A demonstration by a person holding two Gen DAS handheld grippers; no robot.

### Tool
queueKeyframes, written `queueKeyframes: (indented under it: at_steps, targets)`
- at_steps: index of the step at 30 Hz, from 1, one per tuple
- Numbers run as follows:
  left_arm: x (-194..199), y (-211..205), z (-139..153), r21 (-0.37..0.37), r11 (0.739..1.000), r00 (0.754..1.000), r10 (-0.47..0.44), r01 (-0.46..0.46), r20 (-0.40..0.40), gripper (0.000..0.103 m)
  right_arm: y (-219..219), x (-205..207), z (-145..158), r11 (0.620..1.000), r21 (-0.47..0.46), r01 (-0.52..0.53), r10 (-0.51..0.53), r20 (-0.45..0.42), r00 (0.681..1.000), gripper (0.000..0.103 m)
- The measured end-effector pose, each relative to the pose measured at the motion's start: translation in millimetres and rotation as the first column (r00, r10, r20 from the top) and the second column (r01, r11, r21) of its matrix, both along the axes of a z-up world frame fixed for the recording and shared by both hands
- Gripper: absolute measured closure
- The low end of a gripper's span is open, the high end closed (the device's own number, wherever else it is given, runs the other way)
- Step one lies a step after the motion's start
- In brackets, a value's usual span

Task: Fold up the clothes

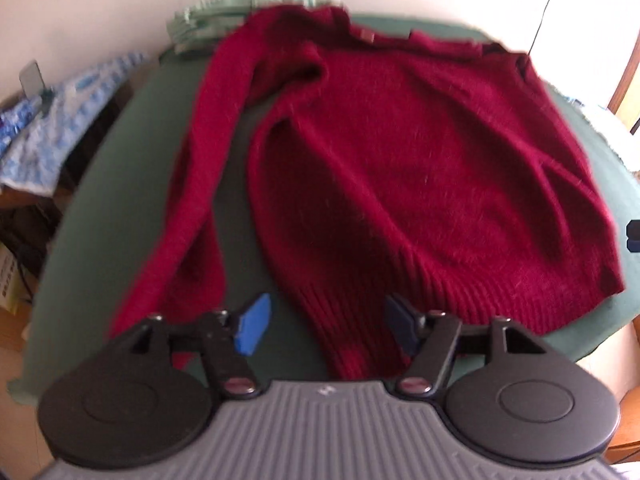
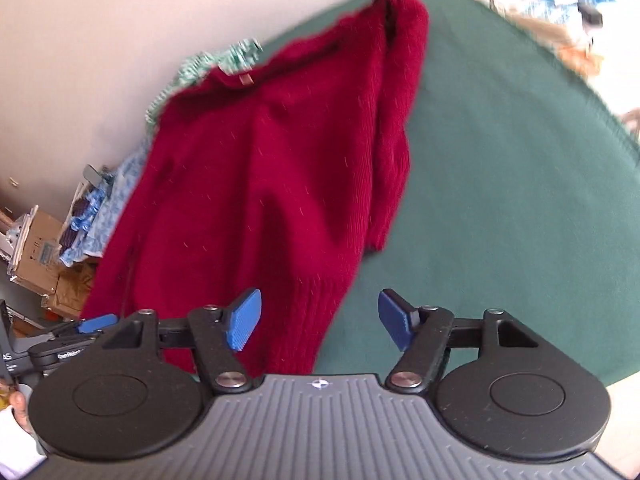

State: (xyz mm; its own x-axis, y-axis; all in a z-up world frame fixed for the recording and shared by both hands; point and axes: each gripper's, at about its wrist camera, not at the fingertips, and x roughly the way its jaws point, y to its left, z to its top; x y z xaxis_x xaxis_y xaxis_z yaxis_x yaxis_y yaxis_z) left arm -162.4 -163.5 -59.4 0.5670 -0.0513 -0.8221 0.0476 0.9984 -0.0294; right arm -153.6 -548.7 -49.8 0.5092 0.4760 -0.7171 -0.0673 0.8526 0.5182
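A dark red knit sweater (image 1: 400,180) lies spread on the green table cover (image 1: 120,200), collar at the far side and ribbed hem toward me. Its left sleeve (image 1: 200,184) trails down the left, apart from the body. My left gripper (image 1: 326,324) is open just above the hem's near left corner, nothing pinched. In the right wrist view the sweater (image 2: 248,200) has its right sleeve (image 2: 396,140) folded along its side. My right gripper (image 2: 318,318) hangs open over the hem's right corner and the green cover (image 2: 500,200). The left gripper's blue fingers (image 2: 96,323) show at the left.
A pale green knit garment (image 1: 224,16) lies at the table's far edge by the white wall. Blue-and-white fabric (image 1: 60,120) is piled off the left side. Cardboard boxes (image 2: 36,252) stand below it. The cover's right half (image 2: 520,140) carries nothing.
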Motion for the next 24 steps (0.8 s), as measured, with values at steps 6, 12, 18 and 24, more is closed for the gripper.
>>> queueKeyframes:
  at_steps: [6,12,18,24]
  targets:
    - [13,-11,-9,0.012,1.0,0.999,-0.014,0.013,0.044,0.028,10,6,-16,0.993,0.12,0.02,-0.026,0.042,0.999,0.048]
    - [15,-24,-8,-0.003,0.996,0.994,-0.088,0.089,0.068,0.095,27,5,-30,0.995,0.088,0.038,-0.047,0.103,0.994,0.096]
    - [-12,-9,44,-0.047,0.994,0.981,-0.086,0.095,0.172,0.096,3,-6,14,0.972,0.233,-0.016,-0.024,0.169,0.985,0.097]
    - [-58,9,92,-0.067,0.992,0.973,-0.089,0.105,0.214,0.096,-23,-39,43,0.953,0.296,-0.062,0.015,0.161,0.987,0.097]
